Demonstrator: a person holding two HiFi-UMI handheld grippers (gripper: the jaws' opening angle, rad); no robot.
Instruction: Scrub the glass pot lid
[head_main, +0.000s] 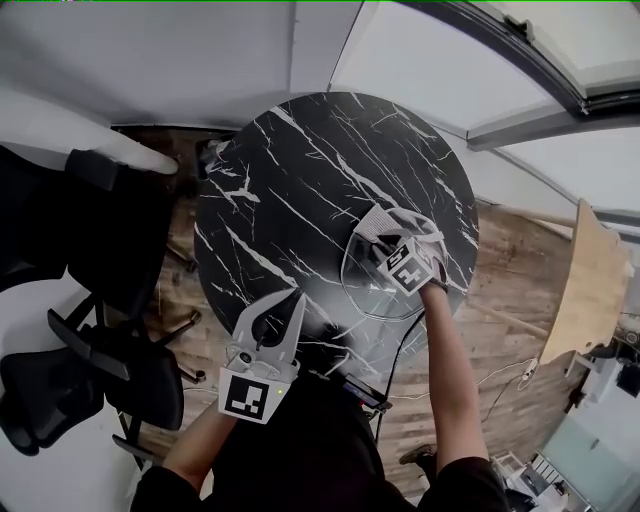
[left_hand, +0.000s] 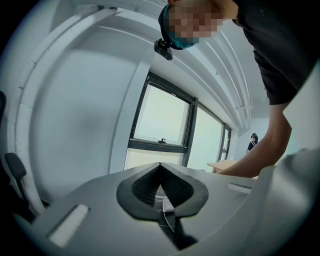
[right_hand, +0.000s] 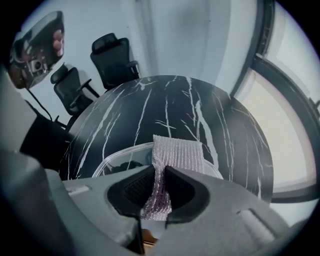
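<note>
Over table (head_main: 280, 170) right side: right claw (head_main: 388, 240) pinching silver scrub cloth (right_hand: 177, 155), glass pot lid (head_main: 362, 285) flat just under cloth. Left claw (head_main: 292, 300) closed, empty, beside lid, farther off.

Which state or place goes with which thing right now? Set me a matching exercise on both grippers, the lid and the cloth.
Things:
1. left gripper
2. right gripper
3. glass lid
4. cloth

States or places:
A. lies flat on the black marbled table
B. shut, nothing between its jaws
C. shut on the cloth
D. silvery and ribbed, its free end on the lid

Pairs: 1-B, 2-C, 3-A, 4-D
</note>
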